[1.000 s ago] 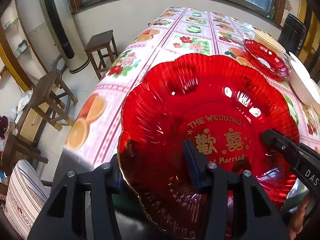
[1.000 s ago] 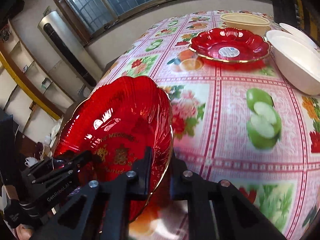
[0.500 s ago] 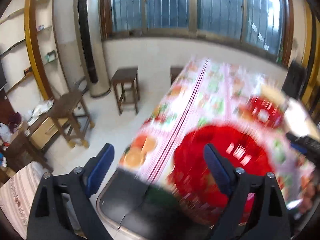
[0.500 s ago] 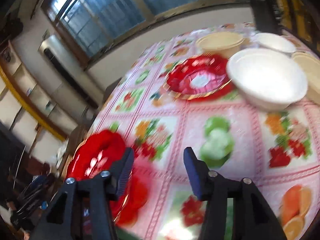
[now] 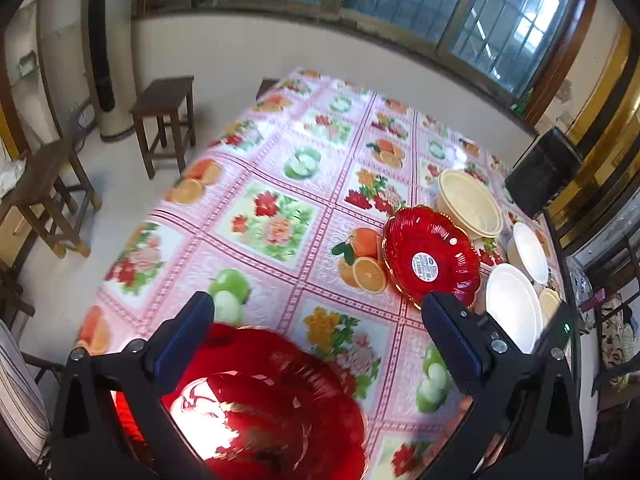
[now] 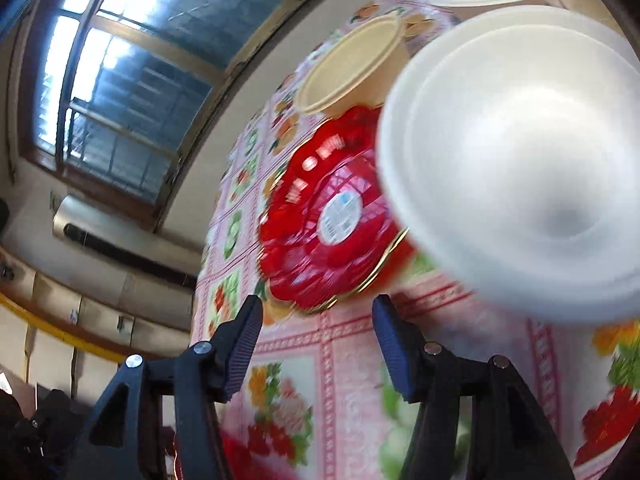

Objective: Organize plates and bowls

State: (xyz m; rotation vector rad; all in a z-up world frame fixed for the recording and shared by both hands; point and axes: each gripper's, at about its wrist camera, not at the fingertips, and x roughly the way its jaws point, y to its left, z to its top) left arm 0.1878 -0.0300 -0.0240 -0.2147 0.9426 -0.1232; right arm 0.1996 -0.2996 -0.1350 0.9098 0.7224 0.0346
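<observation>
Just ahead of the empty, still-opening right tongs (image 6: 318,344), the small red plate (image 6: 332,216): take its near rim squarely; left tongs (image 5: 320,340) wide, empty, opening.

The left wrist view looks from above the table's (image 5: 280,208) near end, steeply down and along its length toward the window wall (image 5: 280,48), with the whole cloth in sight. The right wrist view sits low and close over the same table (image 6: 352,360), rolled so the tabletop tilts and the window (image 6: 132,80) stands upper left. Both views share the far red plate (image 5: 430,258) (image 6: 332,216), the beige bowl (image 5: 470,204) (image 6: 352,72) behind it and the white bowl (image 5: 514,308) (image 6: 516,160), which looms large and blurred on the right view's side.
</observation>
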